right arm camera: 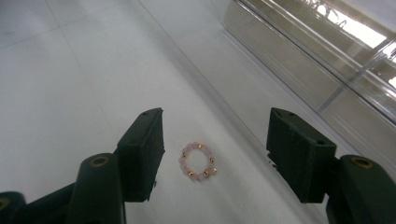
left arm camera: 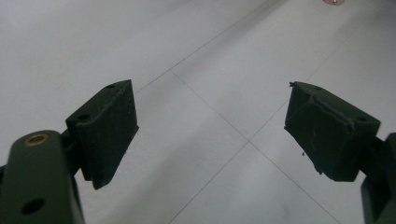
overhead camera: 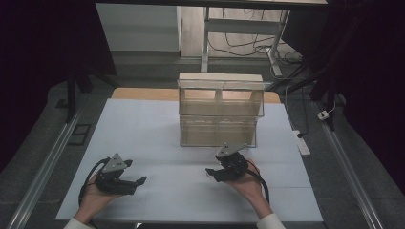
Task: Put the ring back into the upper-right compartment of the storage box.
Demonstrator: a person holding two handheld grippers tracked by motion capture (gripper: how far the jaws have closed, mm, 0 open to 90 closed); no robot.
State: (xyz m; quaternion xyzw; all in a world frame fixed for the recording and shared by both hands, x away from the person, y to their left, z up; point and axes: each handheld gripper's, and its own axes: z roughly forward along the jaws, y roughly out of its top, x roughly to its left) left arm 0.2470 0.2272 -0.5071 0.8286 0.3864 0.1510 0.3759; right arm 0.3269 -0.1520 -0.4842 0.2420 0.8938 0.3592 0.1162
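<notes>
Open right claw frames bead bracelet; clear organizer cropped.

On your tabletop the two-tier drawer box stands at the middle of the far edge. The bead ring lies before it, toward the near edge, between the jaws of your right gripper. Your left gripper sits near the near-left corner, well apart from both.
</notes>
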